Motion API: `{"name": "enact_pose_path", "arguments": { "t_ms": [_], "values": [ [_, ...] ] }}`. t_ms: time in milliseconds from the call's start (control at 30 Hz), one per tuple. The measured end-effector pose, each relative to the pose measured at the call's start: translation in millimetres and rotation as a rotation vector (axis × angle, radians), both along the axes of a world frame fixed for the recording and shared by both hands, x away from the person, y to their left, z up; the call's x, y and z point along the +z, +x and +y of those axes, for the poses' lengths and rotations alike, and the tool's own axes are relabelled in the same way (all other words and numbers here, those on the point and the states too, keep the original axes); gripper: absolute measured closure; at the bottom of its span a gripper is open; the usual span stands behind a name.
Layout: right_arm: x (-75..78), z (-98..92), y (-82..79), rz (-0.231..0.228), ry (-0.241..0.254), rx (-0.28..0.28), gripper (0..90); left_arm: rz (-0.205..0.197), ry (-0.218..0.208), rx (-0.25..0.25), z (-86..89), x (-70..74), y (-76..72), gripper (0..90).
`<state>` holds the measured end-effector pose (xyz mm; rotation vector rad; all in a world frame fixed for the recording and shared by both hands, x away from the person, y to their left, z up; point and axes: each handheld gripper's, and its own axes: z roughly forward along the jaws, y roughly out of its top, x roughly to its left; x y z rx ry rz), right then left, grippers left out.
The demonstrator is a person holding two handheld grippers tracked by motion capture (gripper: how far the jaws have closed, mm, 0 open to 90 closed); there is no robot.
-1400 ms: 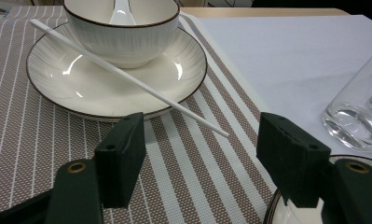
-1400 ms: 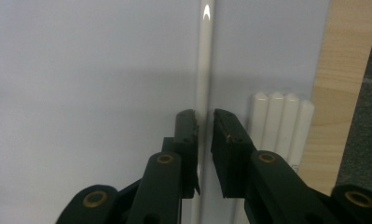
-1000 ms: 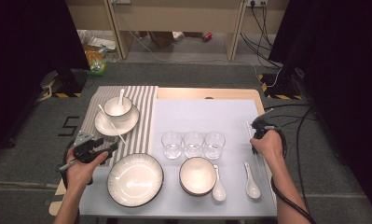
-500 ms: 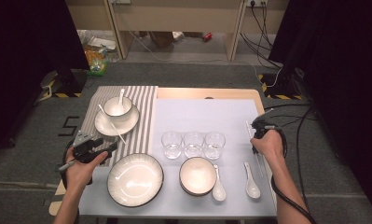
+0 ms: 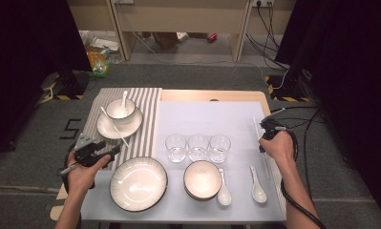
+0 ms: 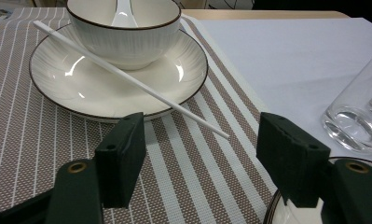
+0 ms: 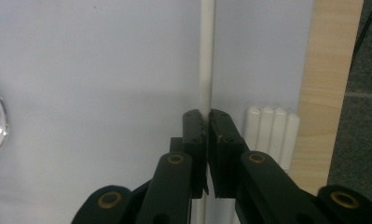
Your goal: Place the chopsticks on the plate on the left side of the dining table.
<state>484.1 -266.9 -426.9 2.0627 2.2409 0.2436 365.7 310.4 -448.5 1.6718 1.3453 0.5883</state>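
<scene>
The right gripper [image 7: 207, 116] is pinching one white chopstick [image 7: 206, 56] that lies on the mat [image 5: 212, 114] near the right edge of the table [image 5: 236, 95]. More chopsticks [image 7: 272, 135] lie beside it. This looks like the pick-up step. Next, lift it straight up without bumping the others. The left gripper [image 6: 200, 158] waits with its jaws spread wide over the striped mat [image 6: 30, 140].

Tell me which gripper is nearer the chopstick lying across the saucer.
Left. The left gripper sits just short of the chopstick tip, jaws open; the right gripper is across the table, shut on another chopstick.
</scene>
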Motion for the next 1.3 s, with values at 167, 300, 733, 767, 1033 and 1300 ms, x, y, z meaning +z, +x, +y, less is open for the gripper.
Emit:
{"name": "enact_pose_path", "arguments": {
  "t_ms": [167, 300, 733, 767, 1033, 1300],
  "values": [
    [10.7, 2.0, -2.2, -0.062, 0.008, -0.002, 86.3, -0.002, -0.003, 0.004, 1.3, 0.3, 0.2, 32.1],
    [18.5, 3.0, -3.2, -0.119, 0.017, -0.001, 86.4, 0.002, -0.004, 0.003, 2.0, -0.5, 0.3, 32.2],
    [34.3, 9.9, -4.7, -0.281, 0.036, -0.017, 86.3, 0.001, -0.005, 0.004, 1.6, -0.2, 0.2, 32.2],
    [34.8, 9.9, -4.6, -0.291, 0.034, -0.013, 86.3, 0.001, -0.005, 0.005, 1.8, -0.2, 0.2, 32.2],
    [39.9, 12.1, -5.4, -0.381, 0.04, -0.017, 86.4, -0.002, -0.005, 0.006, 2.4, 0.2, -0.1, 32.2],
    [46.3, 16.4, -7.4, -0.494, 0.054, -0.012, 86.4, -0.005, -0.005, 0.009, 2.9, 0.7, -0.4, 32.3]
  ]
}}
